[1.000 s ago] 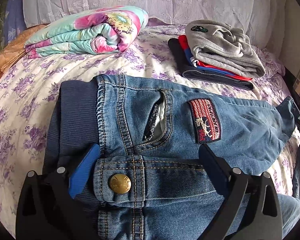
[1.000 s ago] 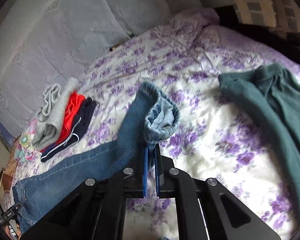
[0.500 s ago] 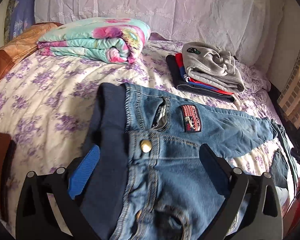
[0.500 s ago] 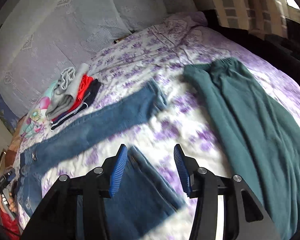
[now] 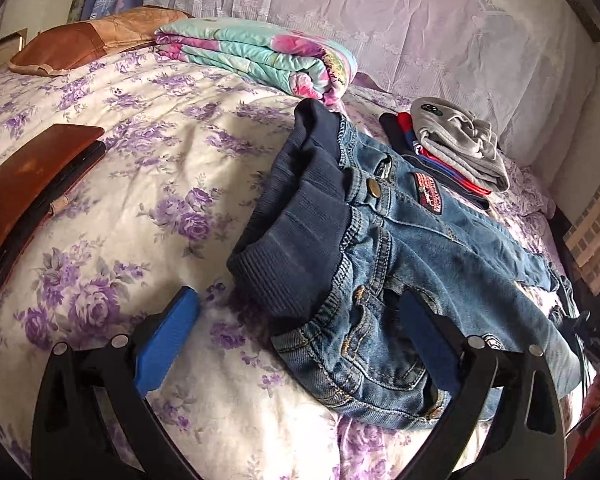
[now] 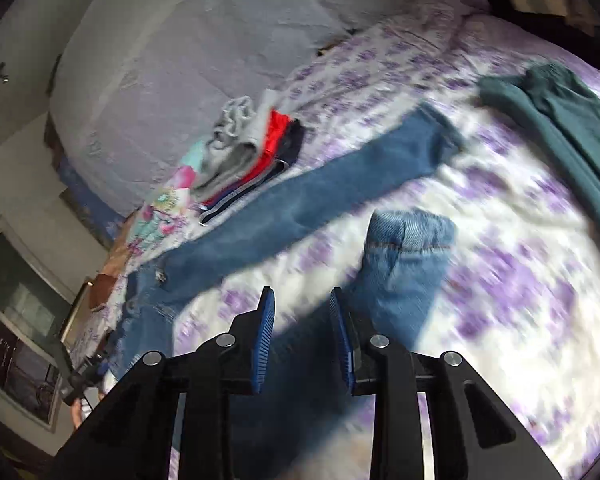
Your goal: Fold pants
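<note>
Jeans (image 5: pixel 384 264): blue denim pants with a dark ribbed waistband, lying on the bed; in the left wrist view the waist end fills the centre and lower right of the frame, bunched and slightly raised, brass button and red patch facing up.
Jeans legs: in the right wrist view one leg (image 6: pixel 300 200) runs from the lower left up to the upper centre, flat on the bedspread; the other leg's cuff (image 6: pixel 408 236) lies just above and right of the gripper, its opening turned up.
Left gripper (image 5: pixel 296 340): jaws spread wide at the bottom of the frame; the left blue pad (image 5: pixel 168 340) hovers over bare bedspread, the right pad lies over the denim near the pocket; nothing is pinched between them.
Right gripper (image 6: pixel 302 332): jaws narrow and closing, blue pads apart; dark denim shows below the gap, but blur hides whether any cloth is between the pads.
Bedspread (image 5: pixel 148 184): white with purple flowers, under everything.
Folded clothes pile (image 5: pixel 456 152): grey, red and navy, upper right of the left wrist view, just beyond the jeans.
Floral quilt (image 5: pixel 260 56): folded, upper centre.
Brown wallet (image 5: pixel 32 184): left edge, well apart from the jeans.
Green pants (image 6: pixel 560 120): upper right of the right wrist view, spread out flat.
</note>
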`<state>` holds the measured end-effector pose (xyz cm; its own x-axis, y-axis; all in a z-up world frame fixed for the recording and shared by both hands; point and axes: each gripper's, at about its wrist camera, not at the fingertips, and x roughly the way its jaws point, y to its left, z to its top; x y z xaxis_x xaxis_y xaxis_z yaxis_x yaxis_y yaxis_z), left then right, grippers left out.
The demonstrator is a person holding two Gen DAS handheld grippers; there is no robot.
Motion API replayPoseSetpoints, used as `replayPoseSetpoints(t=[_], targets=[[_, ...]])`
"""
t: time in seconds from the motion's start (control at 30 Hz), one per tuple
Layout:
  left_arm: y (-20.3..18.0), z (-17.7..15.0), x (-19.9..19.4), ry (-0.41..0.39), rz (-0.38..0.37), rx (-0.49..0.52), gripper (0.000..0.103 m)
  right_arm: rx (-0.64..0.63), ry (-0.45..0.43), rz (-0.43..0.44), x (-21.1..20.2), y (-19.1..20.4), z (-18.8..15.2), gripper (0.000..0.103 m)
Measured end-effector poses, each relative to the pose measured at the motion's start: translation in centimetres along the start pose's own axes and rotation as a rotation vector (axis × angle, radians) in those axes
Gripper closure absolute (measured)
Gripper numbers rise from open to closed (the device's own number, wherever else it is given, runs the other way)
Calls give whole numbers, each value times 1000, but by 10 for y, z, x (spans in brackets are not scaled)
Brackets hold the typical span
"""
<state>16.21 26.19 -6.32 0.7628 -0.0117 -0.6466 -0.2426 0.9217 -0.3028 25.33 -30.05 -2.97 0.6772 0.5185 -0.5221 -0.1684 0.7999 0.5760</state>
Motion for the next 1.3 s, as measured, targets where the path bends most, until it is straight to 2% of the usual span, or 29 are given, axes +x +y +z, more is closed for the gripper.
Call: replayPoseSetpoints(t=[0.07, 0.13, 0.17, 0.23, 0.27, 0.3, 0.37, 0.43, 0.53, 0.57, 0.6, 0.63, 0.67, 0.7, 0.77, 0.8, 0.97, 1.03, 1.1, 1.2, 1.3], targets=[[-2, 1, 1, 3, 21, 5, 5, -15, 40, 54, 37, 17, 31, 73], [-2, -1, -1, 1, 28, 10, 5, -58, 70, 20, 66, 28, 52, 73], [-2, -2, -2, -2, 28, 9, 5, -56, 38, -12, 65, 30, 58, 73], [1, -5, -5, -13, 17, 2, 5, -62, -60, 28, 33, 29, 62, 73], [2, -6, -6, -20, 8, 2, 5, -68, -103, 21, 10, 24, 59, 69], [3, -6, -6, -26, -1, 1, 5, -61, -146, -22, -16, 13, 53, 53], [4, -6, -6, -29, -8, -8, 5, 0, -196, -149, -60, -15, 29, 34], [3, -5, -5, -33, -4, -10, 5, 70, -167, -216, -89, -43, -2, 34], [1, -6, -5, -35, 5, -5, 5, 189, -88, -222, -97, -72, -45, 34], [1, -5, -5, -36, 3, -6, 5, 218, -56, -186, -88, -78, -53, 39], [2, -5, -5, -36, 0, -7, 5, 237, -25, -145, -75, -82, -57, 53], [3, -6, -5, -38, -5, -10, 5, 243, -16, -134, -63, -84, -59, 61], [3, -6, -6, -40, -10, -12, 5, 238, -20, -125, -51, -85, -57, 79], [5, -6, -6, -42, -16, -14, 5, 245, -16, -104, -38, -87, -54, 93], [7, -7, -8, -44, -31, -18, 5, 284, -49, -60, -29, -82, -48, 95], [8, -7, -9, -45, -39, -23, 5, 263, -80, -34, -34, -73, -44, 95], [8, -8, -9, -52, -43, -25, 5, 194, -235, 14, -114, -20, -43, 96], [8, -8, -9, -54, -40, -22, 5, 144, -281, -33, -142, 4, -46, 96], [8, -7, -9, -54, -43, -24, 5, 95, -315, -79, -150, 22, -42, 96], [9, -7, -9, -58, -54, -32, 5, 21, -312, -148, -109, 29, -9, 95], [11, -6, -9, -59, -61, -36, 5, 87, -205, -182, -23, 3, 39, 95]])
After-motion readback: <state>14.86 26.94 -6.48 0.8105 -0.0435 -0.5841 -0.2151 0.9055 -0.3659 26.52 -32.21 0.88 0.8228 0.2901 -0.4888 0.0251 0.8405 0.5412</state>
